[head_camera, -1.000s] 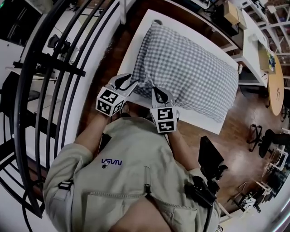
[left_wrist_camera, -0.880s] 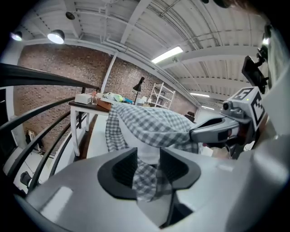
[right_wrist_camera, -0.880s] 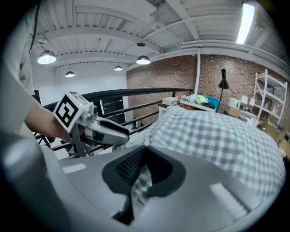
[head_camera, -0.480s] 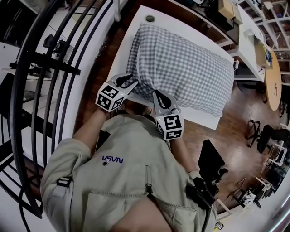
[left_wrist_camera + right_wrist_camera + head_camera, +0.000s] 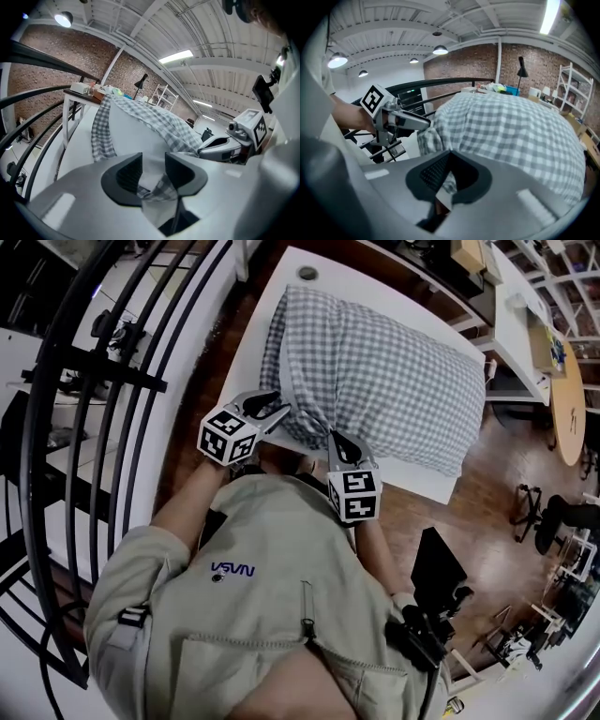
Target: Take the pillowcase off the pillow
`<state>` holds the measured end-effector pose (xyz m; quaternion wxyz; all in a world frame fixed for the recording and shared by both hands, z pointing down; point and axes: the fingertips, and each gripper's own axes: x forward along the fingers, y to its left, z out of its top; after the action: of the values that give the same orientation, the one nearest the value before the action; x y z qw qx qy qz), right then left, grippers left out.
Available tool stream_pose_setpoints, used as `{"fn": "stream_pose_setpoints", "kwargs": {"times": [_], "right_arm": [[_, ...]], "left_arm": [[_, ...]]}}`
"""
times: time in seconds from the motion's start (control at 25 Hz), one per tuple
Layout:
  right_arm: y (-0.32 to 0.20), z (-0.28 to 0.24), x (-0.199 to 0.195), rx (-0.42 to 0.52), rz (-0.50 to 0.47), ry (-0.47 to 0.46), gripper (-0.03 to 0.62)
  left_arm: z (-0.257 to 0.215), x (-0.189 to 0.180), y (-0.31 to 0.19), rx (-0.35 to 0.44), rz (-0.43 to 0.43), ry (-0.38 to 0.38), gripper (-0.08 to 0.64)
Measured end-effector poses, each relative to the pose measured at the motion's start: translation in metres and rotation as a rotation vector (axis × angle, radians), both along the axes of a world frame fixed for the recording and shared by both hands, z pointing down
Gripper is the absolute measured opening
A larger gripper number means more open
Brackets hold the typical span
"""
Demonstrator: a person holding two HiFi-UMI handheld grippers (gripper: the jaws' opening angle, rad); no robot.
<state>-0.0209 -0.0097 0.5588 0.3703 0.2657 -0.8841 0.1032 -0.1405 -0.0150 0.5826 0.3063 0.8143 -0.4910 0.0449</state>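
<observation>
The person's beige jacket is closest, and both arms reach forward from it to the near short end of the pillow. The right tongs are almost fully closed and pinch a thin edge of the checked pillowcase between their dark pads. The cloth hangs out just below the pinch. In the head view these tongs point steeply down at the near edge of the pillow, about midway along it.

The left tongs are to the left, at the near left corner of the pillow. They are partly closed on a thicker bunch of cloth, checked fabric with a pale fold in it that fills the gap between the pads. The two pairs of tongs are near each other, and each shows in the other's view.

Beyond the grips, the pillow lies flat and full inside its case on the white surface, its length running away from the person. In the left gripper view a pale stretch shows between a narrow checked strip and the main checked bulk; whether that is bare pillow cannot be told. A black railing curves past on the left, and there is wooden floor on the right.
</observation>
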Motion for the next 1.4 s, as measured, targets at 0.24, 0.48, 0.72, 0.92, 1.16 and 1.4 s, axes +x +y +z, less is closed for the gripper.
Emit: {"fn": "stream_pose_setpoints", "kwargs": {"times": [0.24, 0.48, 0.72, 0.92, 1.16, 1.4], "right_arm": [[-0.001, -0.013, 0.000, 0.062, -0.013, -0.044, 0.006], [-0.008, -0.023, 0.007, 0.098, 0.018, -0.075, 0.006], [-0.028, -0.042, 0.034, 0.189, 0.085, -0.055, 0.006], [-0.048, -0.038, 0.069, 0.273, 0.123, 0.084, 0.006], [-0.035, -0.004, 0.059, 0.146, 0.089, 0.080, 0.006], [-0.006, -0.025, 0.014, 0.041, -0.057, -0.087, 0.091]], "left_arm": [[0.010, 0.020, -0.017, -0.040, 0.065, -0.025, 0.181], [0.009, 0.010, -0.025, -0.004, 0.081, -0.160, 0.011], [-0.049, -0.043, -0.039, 0.139, -0.078, -0.141, 0.009], [-0.051, -0.070, -0.045, 0.131, -0.149, -0.092, 0.009], [-0.018, -0.048, -0.038, 0.020, -0.155, 0.044, 0.014], [-0.017, -0.024, -0.003, -0.020, -0.101, 0.102, 0.173]]}}
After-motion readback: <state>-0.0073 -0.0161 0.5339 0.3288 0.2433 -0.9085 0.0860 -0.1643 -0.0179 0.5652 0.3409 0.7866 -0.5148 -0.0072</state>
